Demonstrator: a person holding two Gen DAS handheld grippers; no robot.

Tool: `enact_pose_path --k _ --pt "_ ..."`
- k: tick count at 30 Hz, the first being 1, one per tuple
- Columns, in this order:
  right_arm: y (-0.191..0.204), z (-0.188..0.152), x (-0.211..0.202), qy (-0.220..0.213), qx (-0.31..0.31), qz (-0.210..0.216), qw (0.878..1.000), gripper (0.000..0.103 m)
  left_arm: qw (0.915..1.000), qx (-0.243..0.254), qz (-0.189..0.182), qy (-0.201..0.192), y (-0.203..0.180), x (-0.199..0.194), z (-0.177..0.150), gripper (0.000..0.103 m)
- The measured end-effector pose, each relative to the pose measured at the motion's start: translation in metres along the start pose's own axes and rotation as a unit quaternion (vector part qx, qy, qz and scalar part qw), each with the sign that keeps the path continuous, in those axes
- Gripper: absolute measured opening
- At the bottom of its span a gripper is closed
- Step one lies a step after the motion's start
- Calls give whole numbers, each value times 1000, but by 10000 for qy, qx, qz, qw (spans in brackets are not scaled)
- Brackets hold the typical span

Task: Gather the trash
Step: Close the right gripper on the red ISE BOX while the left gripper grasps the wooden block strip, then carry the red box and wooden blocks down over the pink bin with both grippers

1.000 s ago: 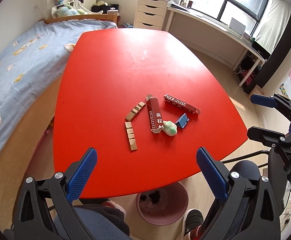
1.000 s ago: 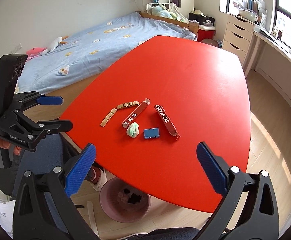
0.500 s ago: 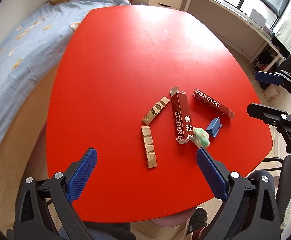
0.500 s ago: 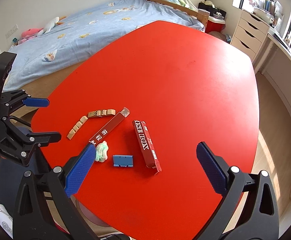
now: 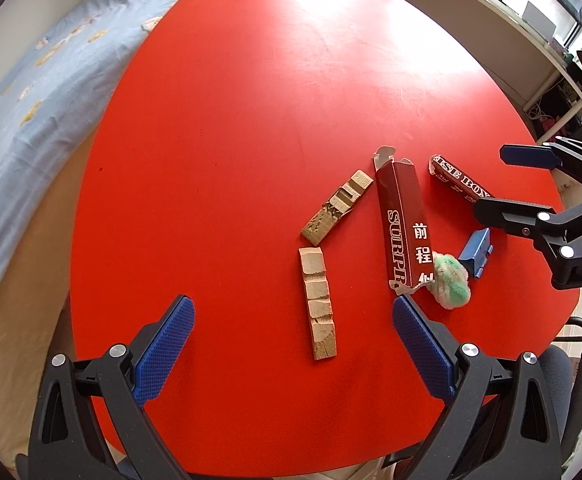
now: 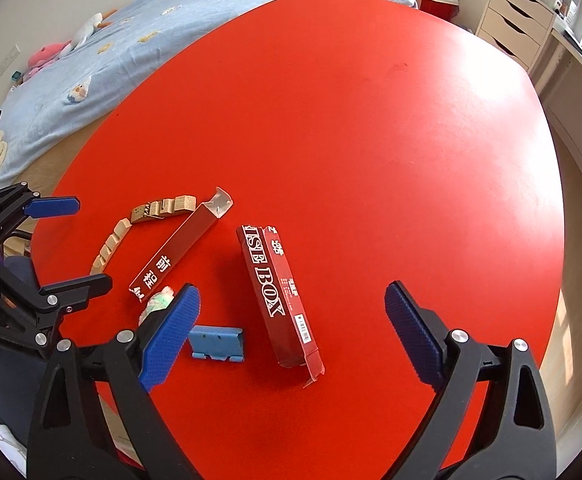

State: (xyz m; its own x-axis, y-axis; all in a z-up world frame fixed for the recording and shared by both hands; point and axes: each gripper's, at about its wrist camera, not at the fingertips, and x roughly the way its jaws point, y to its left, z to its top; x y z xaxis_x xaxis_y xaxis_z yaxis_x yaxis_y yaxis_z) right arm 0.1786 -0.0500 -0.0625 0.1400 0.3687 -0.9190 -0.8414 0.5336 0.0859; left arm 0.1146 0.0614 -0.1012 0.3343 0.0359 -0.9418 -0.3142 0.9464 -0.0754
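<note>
Left wrist view: left gripper [image 5: 291, 318] and right gripper [image 6: 291, 312] both gape empty, approaching; next, pinch wood strip [image 5: 318, 304] at lower center.

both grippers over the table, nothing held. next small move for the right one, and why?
Probably lower the right gripper onto the red box and close across its width. Both grippers are open and empty, the box lies flat on the red table between the right gripper's open fingers, apart from the blue piece. The left gripper looks lined up over a wooden strip.

Red table [image 5: 251, 120] – blue-quilted bed [image 6: 131, 40] beside – white drawers [image 6: 519, 12].
</note>
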Motion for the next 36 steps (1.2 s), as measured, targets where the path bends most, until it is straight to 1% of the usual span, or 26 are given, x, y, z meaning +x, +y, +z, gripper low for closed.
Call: enact_pose_path --k 3,4,6,8,10,11,13,14,16,17,19,27,32,36 --pt "0 0 4 63 -26 -11 10000 72 10000 27 30 -5 -1 2 -1 93" --pt "1 0 5 80 -40 -22 10000 66 10000 49 29 1 -1 3 -1 86" --pt "0 0 7 111 -50 -25 9999 59 9999 105 110 -48 -2 2 -2 83" --pt "2 0 8 141 -72 -26 9999 54 9998 155 101 -98 -4 0 -2 75" --pt "2 -2 9 169 -125 -46 9998 40 9997 183 125 -132 -4 -2 -1 62" --pt "2 -2 8 151 -133 -91 9998 38 9997 186 120 -144 -4 -3 -1 59" --pt "0 -2 7 136 -87 -63 9998 26 9996 213 103 -159 -4 -5 -1 47" --pt "0 -2 7 139 -96 -80 9998 22 9996 216 74 -160 -3 -6 -1 44" --pt "1 -3 7 137 -114 -101 9998 14 9995 247 51 -164 -3 -7 -1 30" --pt "2 -3 7 132 -107 -96 9998 14 9995 256 19 -162 0 -5 1 26" --pt "2 -4 7 112 -89 -89 9999 14 9995 280 -20 -146 1 -6 0 12" --pt "3 -9 3 14 38 -118 9999 14 9990 359 -127 -249 3 -10 -3 12" --pt "-2 -15 -10 -140 155 -108 9997 14 9983 425 -142 -367 1 -20 -4 12" --pt "-1 -22 -28 -337 215 -107 9991 14 9974 495 -174 -488 1 -32 -6 12"
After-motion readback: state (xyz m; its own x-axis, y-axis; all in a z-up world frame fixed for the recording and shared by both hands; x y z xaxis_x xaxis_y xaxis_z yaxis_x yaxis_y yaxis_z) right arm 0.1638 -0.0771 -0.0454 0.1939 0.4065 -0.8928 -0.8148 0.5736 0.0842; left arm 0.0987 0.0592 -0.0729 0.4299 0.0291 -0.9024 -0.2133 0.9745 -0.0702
